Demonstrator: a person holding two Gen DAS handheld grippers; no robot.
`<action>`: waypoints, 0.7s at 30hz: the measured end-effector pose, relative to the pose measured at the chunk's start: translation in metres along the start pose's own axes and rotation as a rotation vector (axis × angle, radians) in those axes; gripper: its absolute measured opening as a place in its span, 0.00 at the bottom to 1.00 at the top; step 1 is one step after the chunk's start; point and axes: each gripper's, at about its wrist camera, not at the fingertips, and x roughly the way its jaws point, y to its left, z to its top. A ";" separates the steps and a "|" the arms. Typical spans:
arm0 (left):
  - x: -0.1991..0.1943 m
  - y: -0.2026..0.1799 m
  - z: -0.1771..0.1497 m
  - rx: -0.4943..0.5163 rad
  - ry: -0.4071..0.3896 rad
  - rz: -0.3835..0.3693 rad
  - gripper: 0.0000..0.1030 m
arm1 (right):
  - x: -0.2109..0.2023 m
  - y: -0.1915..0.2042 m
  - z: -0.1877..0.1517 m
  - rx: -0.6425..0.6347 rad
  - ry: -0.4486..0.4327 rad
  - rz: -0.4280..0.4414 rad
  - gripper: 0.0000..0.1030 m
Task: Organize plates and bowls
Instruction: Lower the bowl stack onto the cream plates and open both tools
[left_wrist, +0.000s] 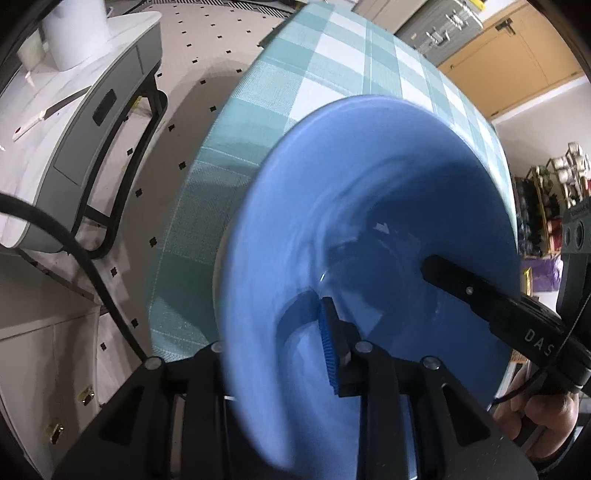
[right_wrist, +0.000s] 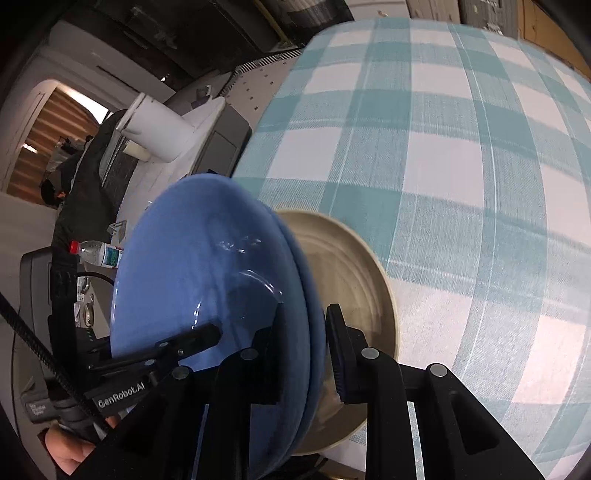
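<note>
Both tongs on the blue plate (right_wrist: 207, 273), held on edge above the counter (right_wrist: 461, 166) with its teal check cloth. Left tongs (left_wrist: 280, 343) grip the rim at its 6 o'clock; only one blue-padded finger (left_wrist: 328, 347) shows, the other hides behind the plate. Right tongs (right_wrist: 304, 343) straddle the rim, jaws close either side; whether they pinch tight, I cannot tell.

Risk: a two-handed hold on a slick rim. If one hand twists or pulls ahead of the other, the plate could slip out and drop onto the tan plate (right_wrist: 354, 280) lying just behind it on the cloth, chipping both. Motion blur suggests speed, which makes this worse.

Orientation: plate near vertical, face toward 9 o'clock in the right view. Round, so no long axis.
</note>
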 end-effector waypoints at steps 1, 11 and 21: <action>-0.003 -0.001 -0.001 -0.001 -0.021 0.018 0.29 | -0.002 0.002 0.000 -0.017 -0.007 0.000 0.20; -0.019 -0.019 -0.006 0.073 -0.093 0.155 0.50 | -0.019 0.010 -0.007 -0.082 -0.072 -0.030 0.21; -0.036 -0.018 -0.008 0.088 -0.189 0.284 0.51 | -0.034 0.012 -0.011 -0.124 -0.123 -0.035 0.23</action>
